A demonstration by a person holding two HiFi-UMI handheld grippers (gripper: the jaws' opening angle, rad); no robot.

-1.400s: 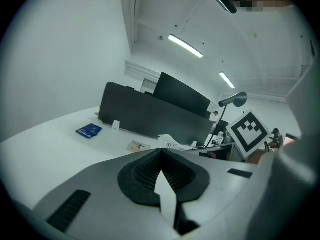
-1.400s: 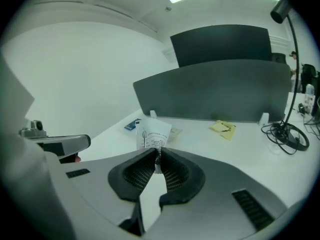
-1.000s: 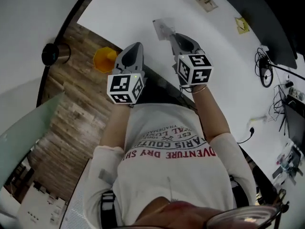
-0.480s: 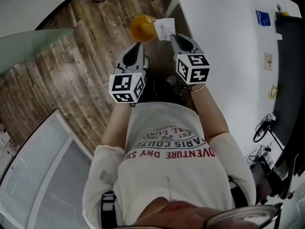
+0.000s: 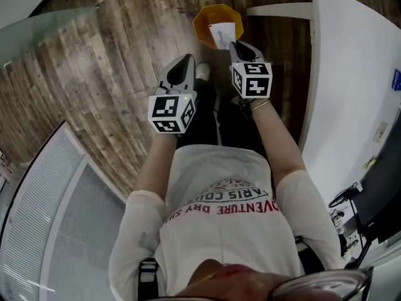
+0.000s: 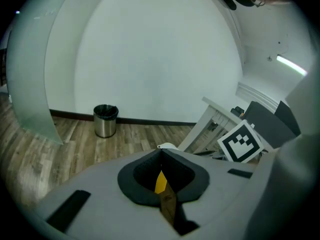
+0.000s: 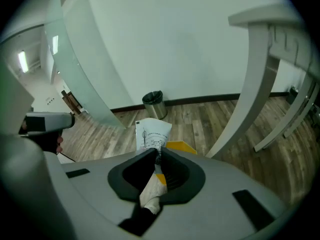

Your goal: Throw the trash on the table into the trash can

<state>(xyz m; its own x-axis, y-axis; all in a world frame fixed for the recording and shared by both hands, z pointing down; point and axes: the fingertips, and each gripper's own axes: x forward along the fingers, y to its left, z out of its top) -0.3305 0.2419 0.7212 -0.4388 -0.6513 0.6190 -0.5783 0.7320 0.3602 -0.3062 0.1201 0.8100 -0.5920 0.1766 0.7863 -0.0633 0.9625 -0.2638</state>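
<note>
Printed paper (image 5: 220,35) over yellow bin (image 5: 203,20)

Even diffuse indoor light, moderately bright, heavy fisheye bending with dark vignetted corners in all three views, ceiling strip light (image 6: 291,66) glaring mildly, white wall (image 6: 150,59) tinted cool, white table (image 5: 357,74) slightly washed out, nearest foreground soft, shadows faint.

Trash cans: two. One orange trash can (image 5: 203,22) and one steel bin (image 7: 154,104), well beyond it by the wall.
Grippers: two, the left gripper (image 5: 186,59) and the right gripper (image 5: 235,45), both just short of the orange can.
Paper slip (image 5: 220,35): one, over the can's mouth.
Desk (image 5: 351,74): one, to the can's right.
</note>
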